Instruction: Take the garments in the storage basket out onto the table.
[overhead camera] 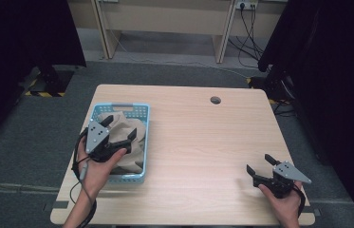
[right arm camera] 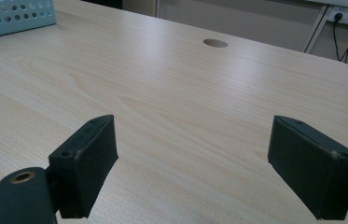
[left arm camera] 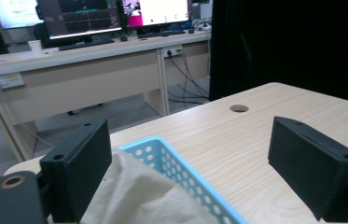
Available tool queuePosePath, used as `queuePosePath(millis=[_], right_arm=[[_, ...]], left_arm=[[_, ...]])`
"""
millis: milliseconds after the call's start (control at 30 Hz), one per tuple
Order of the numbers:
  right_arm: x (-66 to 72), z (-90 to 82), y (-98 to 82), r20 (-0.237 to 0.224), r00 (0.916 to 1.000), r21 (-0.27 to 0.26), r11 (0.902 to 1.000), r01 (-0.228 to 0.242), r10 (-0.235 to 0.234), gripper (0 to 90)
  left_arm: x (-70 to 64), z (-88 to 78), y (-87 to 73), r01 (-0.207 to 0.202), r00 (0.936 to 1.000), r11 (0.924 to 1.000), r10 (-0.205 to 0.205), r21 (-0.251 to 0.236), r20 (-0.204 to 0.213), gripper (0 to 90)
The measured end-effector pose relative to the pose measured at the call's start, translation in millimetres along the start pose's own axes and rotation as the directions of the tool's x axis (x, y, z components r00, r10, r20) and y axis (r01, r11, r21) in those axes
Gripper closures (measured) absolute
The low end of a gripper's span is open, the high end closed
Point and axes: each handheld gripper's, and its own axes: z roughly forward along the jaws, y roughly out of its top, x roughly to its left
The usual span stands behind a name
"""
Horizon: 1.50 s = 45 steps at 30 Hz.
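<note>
I hold two grippers, one in each hand. My left gripper (overhead camera: pixel 118 126) hangs over the one blue basket (overhead camera: pixel 142 110) at the table's left side, its jaws spread wide with nothing between them; in the left gripper view the same gripper (left arm camera: pixel 188 161) looks across the basket's perforated corner (left arm camera: pixel 171 161) toward the far edge of the table. One beige cloth (overhead camera: pixel 129 142) lies crumpled in the basket, filling most of it and rising above the rim; in the left gripper view the cloth (left arm camera: pixel 134 196) sits just below and beside my near jaw, and I cannot tell whether that jaw touches it. My right gripper (overhead camera: pixel 260 163) is well apart from the basket, low over the bare wood at the table's right front, jaws also wide apart and empty; in the right gripper view it (right arm camera: pixel 192 163) faces plain tabletop, with the basket's corner (right arm camera: pixel 13 16) far off at the upper left. One wooden table (overhead camera: pixel 203 142) carries everything, and it has one round cable hole (overhead camera: pixel 215 100) near its far edge.
</note>
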Motion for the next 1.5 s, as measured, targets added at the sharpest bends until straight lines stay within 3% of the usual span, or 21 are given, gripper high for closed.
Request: queuePosePath(millis=[200, 267, 400, 567, 767, 833, 1067, 1233, 1367, 1500], right_arm=[[0.0, 0.0, 0.0, 0.000, 1.0000, 0.000, 1.0000, 0.001, -0.001, 16.6], [0.1, -0.1, 0.0, 0.000, 1.0000, -0.001, 1.0000, 0.001, -0.001, 16.6], [0.1, 0.0, 0.0, 0.000, 1.0000, 0.000, 1.0000, 0.002, -0.002, 16.6], [0.2, -0.1, 0.0, 0.000, 1.0000, -0.001, 1.0000, 0.002, -0.002, 16.6], [0.1, -0.2, -0.1, -0.001, 1.0000, -0.003, 1.0000, 0.001, -0.001, 16.7], [0.1, -0.1, 0.0, -0.002, 1.0000, -0.001, 1.0000, 0.002, -0.002, 16.6], [0.3, -0.1, 0.0, -0.002, 1.0000, 0.000, 1.0000, 0.003, -0.003, 16.7], [0.4, 0.0, 0.0, -0.002, 1.0000, 0.001, 1.0000, 0.004, -0.004, 16.7], [0.2, -0.2, -0.1, -0.002, 1.0000, -0.001, 1.0000, 0.001, -0.001, 16.7], [-0.2, -0.1, 0.0, -0.003, 1.0000, 0.000, 1.0000, -0.002, 0.002, 16.7]], left_arm=[[13.9, 8.0, -6.7, 0.009, 0.9988, 0.9985, -0.006, 0.055, -0.048, 16.5], [16.9, 11.3, -10.4, 0.028, 0.9990, 0.9960, -0.025, 0.085, -0.037, 16.7], [18.3, 16.2, -17.6, 0.018, 0.9995, 0.9913, -0.014, 0.131, -0.029, 24.0], [20.5, 22.2, -22.5, 0.040, 0.9977, 0.9825, -0.029, 0.182, -0.061, 26.3], [22.5, 26.8, -25.9, 0.036, 0.9960, 0.9760, -0.018, 0.215, -0.088, 32.9], [23.4, 27.1, -26.5, 0.053, 0.9942, 0.9736, -0.031, 0.222, -0.103, 34.3], [26.8, 28.8, -28.5, 0.059, 0.9929, 0.9662, -0.031, 0.251, -0.115, 50.5], [29.6, 33.1, -31.6, 0.040, 0.9935, 0.9543, -0.007, 0.296, -0.113, 62.3], [30.4, 36.0, -34.0, 0.052, 0.9931, 0.9420, -0.014, 0.332, -0.116, 71.4], [31.1, 37.5, -36.2, 0.050, 0.9957, 0.9426, -0.021, 0.330, -0.090, 84.8]])
